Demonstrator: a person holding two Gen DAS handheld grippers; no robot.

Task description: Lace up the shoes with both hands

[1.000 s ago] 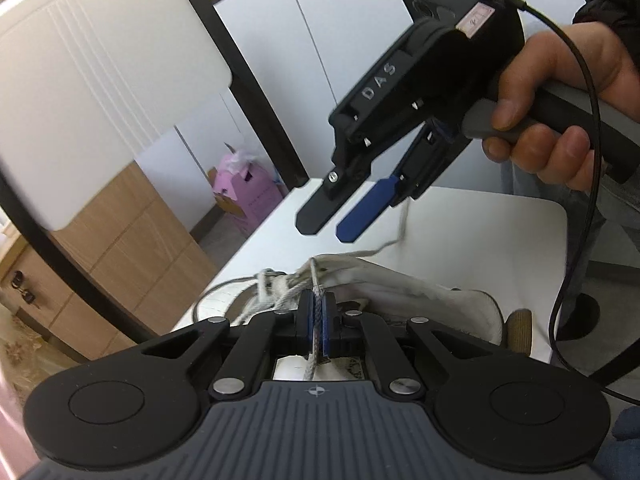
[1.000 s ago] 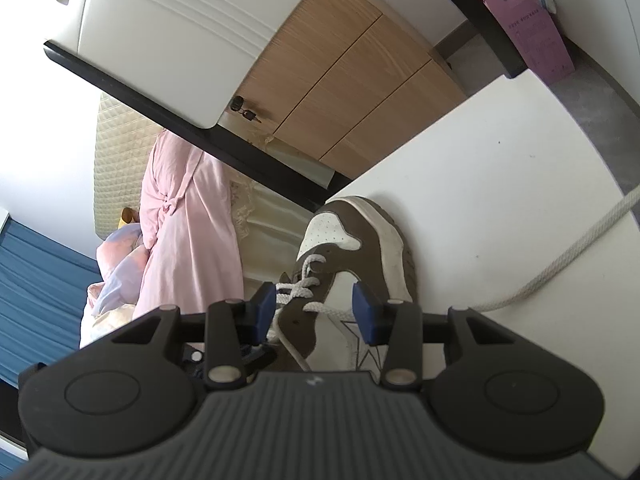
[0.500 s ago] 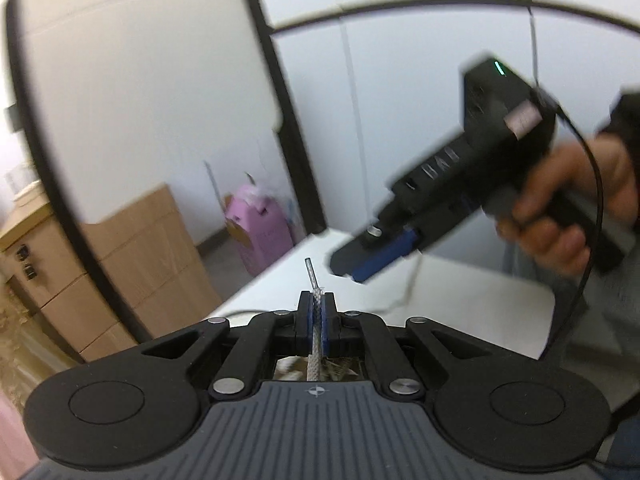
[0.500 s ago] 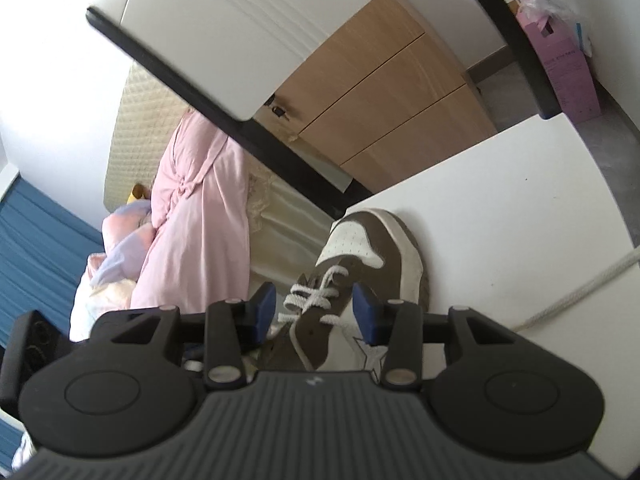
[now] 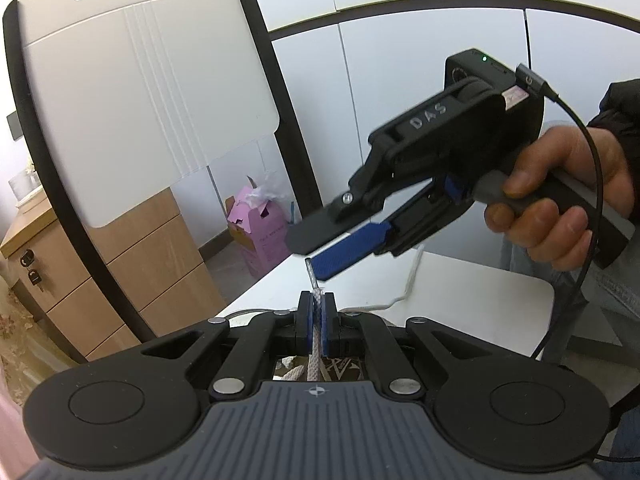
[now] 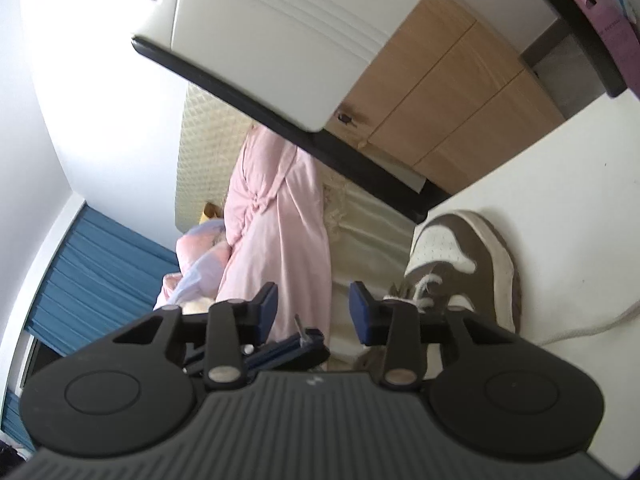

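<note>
Left gripper (image 5: 318,312) has its jaws pinched tight on the white lace (image 5: 316,320); the lace's stiff clear tip (image 5: 310,271) sticks up and away past the pads, long axis roughly in line with the jaws, leaning slightly to the view's left. Right gripper (image 5: 324,246), held by the person's right hand (image 5: 560,204), hovers just above that tip with its jaws part open; they have just been closing a little, nothing between them yet. In the right wrist view the tip (image 6: 298,323) shows low in the gap between the blue pads (image 6: 267,307), nearer the camera than the pads and pointing up toward them, not touching either. So the tip lies below and just short of the right jaws, and the right hand is the one placed to take it; my guess is a handover of the lace end, which depends on lining the gap up with the tip's axis. The brown and white shoe (image 6: 460,264) sits on the white worktop (image 6: 560,200) near its edge, toe away, off to the right of the right jaws. Another run of lace (image 6: 592,326) trails loose across the worktop.
</note>
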